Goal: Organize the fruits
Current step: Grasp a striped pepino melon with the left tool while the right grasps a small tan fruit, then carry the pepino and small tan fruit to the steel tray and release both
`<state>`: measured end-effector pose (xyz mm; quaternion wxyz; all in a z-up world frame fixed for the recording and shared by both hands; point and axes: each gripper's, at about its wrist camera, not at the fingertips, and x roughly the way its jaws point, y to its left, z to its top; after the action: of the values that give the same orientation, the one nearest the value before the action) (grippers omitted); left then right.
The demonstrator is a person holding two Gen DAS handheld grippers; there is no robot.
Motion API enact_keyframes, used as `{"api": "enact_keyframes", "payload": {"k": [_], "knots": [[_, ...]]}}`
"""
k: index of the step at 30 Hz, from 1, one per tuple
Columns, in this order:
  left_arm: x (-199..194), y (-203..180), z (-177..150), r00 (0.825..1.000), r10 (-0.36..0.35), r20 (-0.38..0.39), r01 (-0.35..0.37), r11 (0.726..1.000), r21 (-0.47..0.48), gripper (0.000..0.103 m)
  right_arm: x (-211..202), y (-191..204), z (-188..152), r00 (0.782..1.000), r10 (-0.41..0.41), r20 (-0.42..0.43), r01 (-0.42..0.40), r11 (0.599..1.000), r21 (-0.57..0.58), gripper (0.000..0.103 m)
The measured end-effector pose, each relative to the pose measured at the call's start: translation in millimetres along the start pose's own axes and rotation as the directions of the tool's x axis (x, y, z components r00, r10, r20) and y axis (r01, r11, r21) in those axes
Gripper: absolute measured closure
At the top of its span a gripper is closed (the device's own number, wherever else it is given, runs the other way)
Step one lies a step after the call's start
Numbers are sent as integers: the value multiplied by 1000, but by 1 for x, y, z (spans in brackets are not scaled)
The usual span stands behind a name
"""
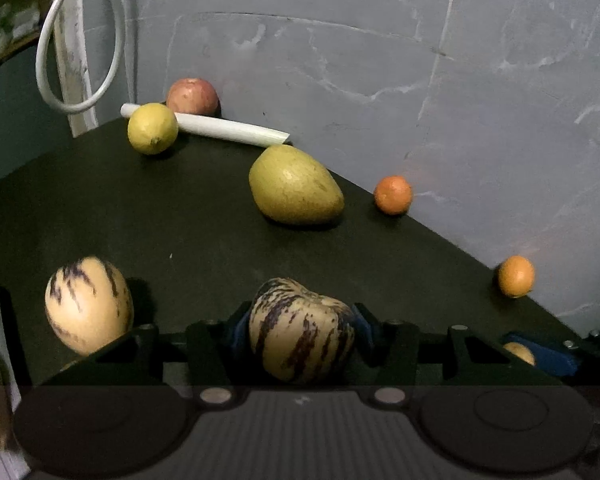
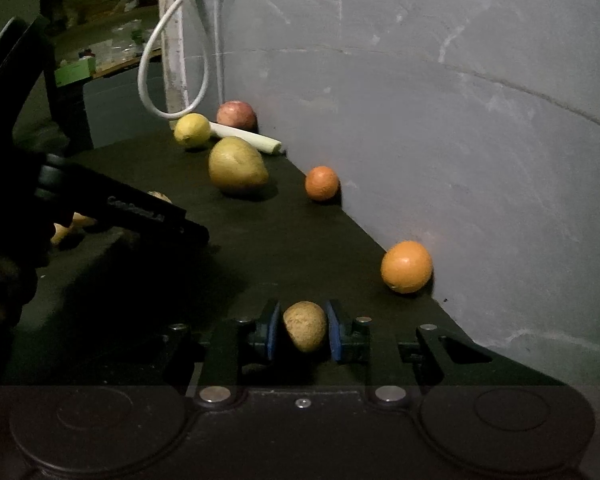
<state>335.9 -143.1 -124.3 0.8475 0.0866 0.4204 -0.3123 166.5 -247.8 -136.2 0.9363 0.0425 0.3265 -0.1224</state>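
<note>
Progress: early, by my reading. Fruit lies scattered over the dark bench [image 1: 140,220]: apple [image 1: 192,96] and lemon [image 1: 153,128] at the far corner beside a white tube [image 1: 228,128], large yellow-green fruit [image 1: 296,186] mid-bench, two oranges [image 1: 393,195] [image 1: 516,276] along the wall edge, one striped melon [image 1: 88,304] loose at near left. No sorted group visible yet. Left gripper [image 1: 302,330] has its blue pads against both sides of a second striped melon [image 1: 302,330], low over the bench; whether it is lifted cannot be told. Right gripper [image 2: 305,331] is clamped on a small tan fruit [image 2: 305,326], near the wall-side bench edge. Both grippers angle downward toward the bench. Remaining: place both held fruits, then collect the rest.
</note>
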Motion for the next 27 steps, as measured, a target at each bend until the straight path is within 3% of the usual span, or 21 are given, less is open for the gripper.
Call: {"api": "enact_keyframes", "payload": {"k": [12,19,27], "knots": [[-66,33,-17,998,14,58,-4,988,-155,47,-21,44,21,994,102,33,-100,992,-72,77],[-114,78,-39,991,90,97,-64,967,-247,47,-31,100,32,975,221,37,-213,965,-150,77],[-161,139,-76,976,196,97,-149,921,-360,47,-34,167,34,944,330,14,-318,919,-232,77]]}}
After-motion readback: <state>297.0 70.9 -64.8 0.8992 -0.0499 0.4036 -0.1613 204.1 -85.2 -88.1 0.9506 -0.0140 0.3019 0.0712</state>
